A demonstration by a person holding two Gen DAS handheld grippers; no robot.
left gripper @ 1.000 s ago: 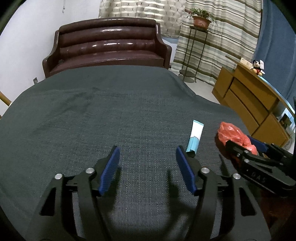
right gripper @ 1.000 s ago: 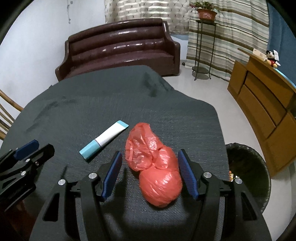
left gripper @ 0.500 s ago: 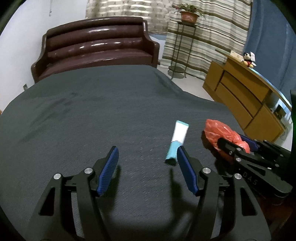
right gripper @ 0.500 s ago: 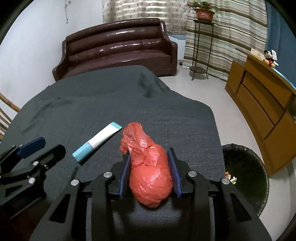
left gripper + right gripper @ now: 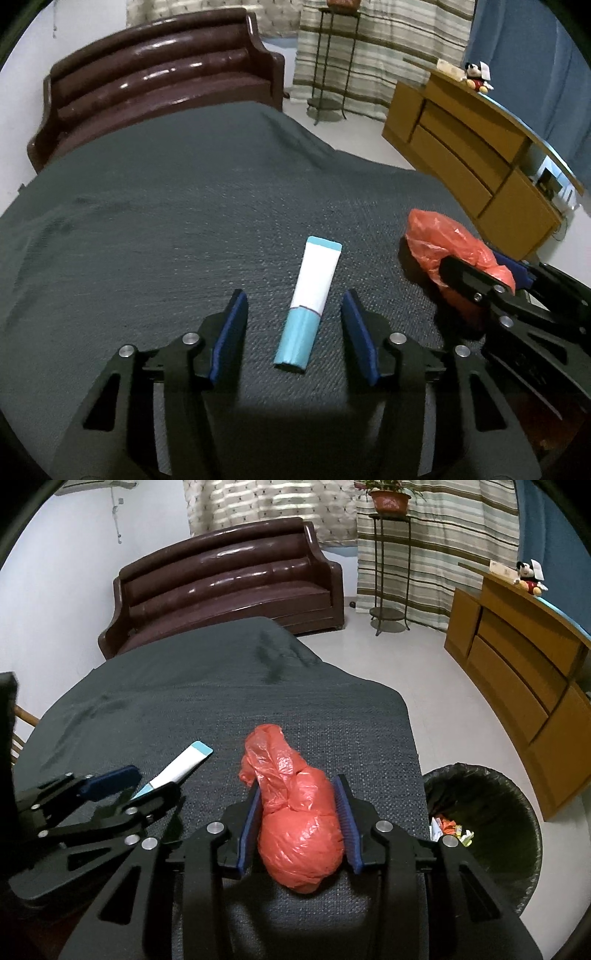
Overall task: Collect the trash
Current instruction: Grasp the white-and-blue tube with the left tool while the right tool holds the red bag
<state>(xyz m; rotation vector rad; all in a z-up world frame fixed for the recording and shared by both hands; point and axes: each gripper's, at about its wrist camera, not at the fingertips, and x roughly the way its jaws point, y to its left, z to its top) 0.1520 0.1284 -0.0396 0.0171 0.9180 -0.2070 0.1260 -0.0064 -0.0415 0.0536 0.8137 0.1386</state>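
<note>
Left wrist view: left gripper (image 5: 293, 328) spread apart, white-and-teal tube (image 5: 309, 303) flat on grey tablecloth (image 5: 147, 221) between its pads, untouched; right wrist view: right gripper (image 5: 298, 821) clamped on red plastic bag (image 5: 297, 819), black trash bin (image 5: 491, 830) just beside the table edge.

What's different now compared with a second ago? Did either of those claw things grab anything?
Yes. The right gripper was open around the red plastic bag and has closed on it. The left gripper swung to the right until the white and blue tube lay between its open fingers; it has not gripped it. The tube, the grey tablecloth and the black bin stayed where they were.
</note>
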